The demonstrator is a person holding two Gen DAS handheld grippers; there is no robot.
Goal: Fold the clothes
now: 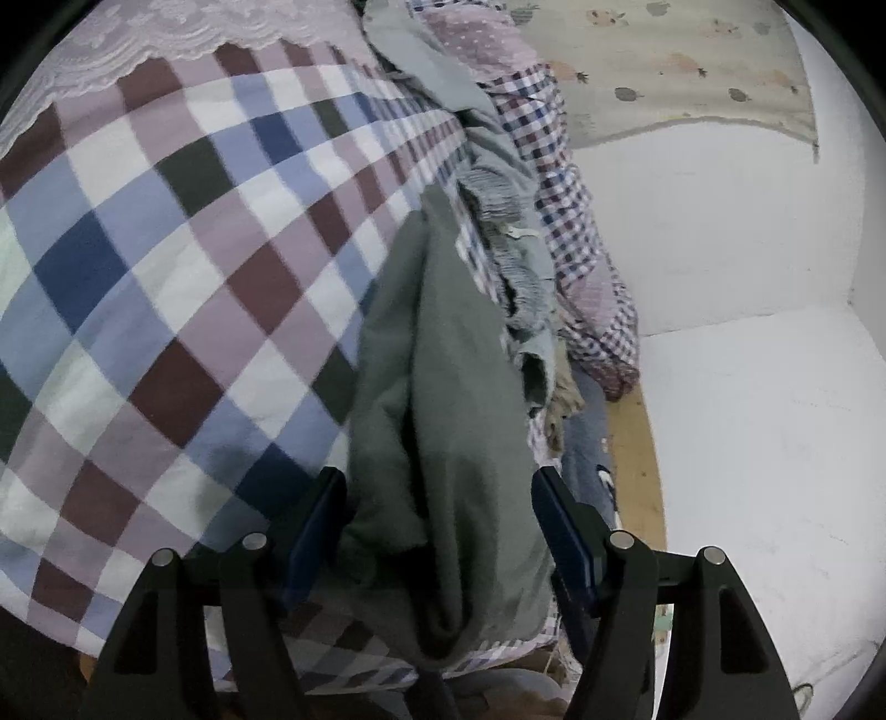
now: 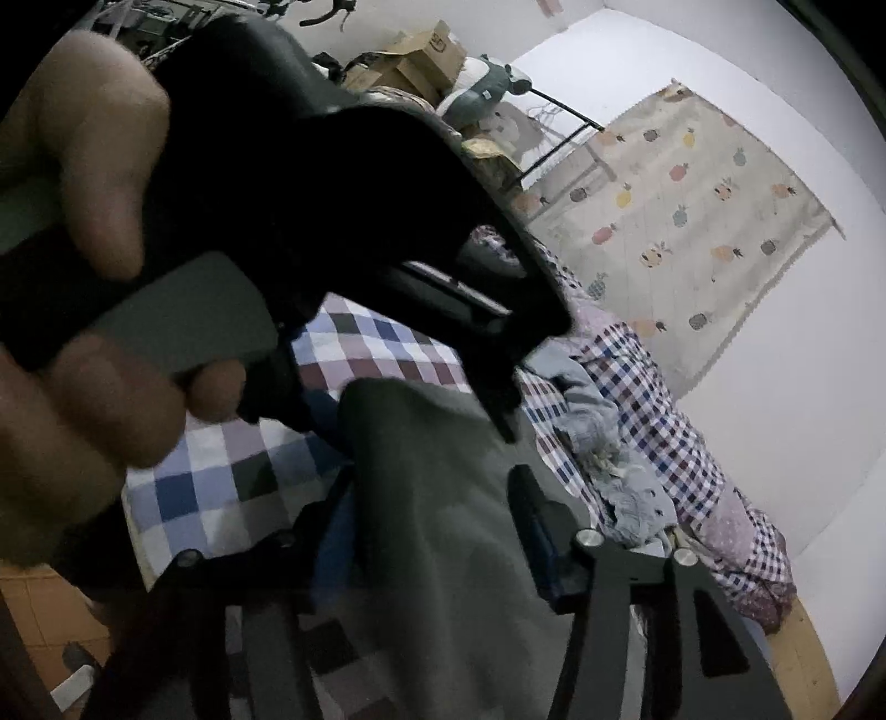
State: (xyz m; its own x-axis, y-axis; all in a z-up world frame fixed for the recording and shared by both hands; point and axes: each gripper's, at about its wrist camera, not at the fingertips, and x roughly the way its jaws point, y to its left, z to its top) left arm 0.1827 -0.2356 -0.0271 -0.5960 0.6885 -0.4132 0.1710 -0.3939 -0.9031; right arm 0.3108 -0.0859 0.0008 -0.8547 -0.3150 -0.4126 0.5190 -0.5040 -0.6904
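In the left wrist view, a grey-green garment [image 1: 443, 443] is seen at lower centre, lying between the spread fingers of the left gripper [image 1: 440, 498], over a checked bedspread [image 1: 166, 277]. In the right wrist view, the same garment [image 2: 432, 526] fills the lower centre between the parted fingers of the right gripper [image 2: 426, 498]; the person's left hand [image 2: 83, 332] with the other gripper is seen at upper left.

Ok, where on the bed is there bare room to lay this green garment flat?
The checked bedspread, between the lace trim and the green garment, lies bare. It is crowded along the wall side, where the heap of clothes runs down the bed's edge.
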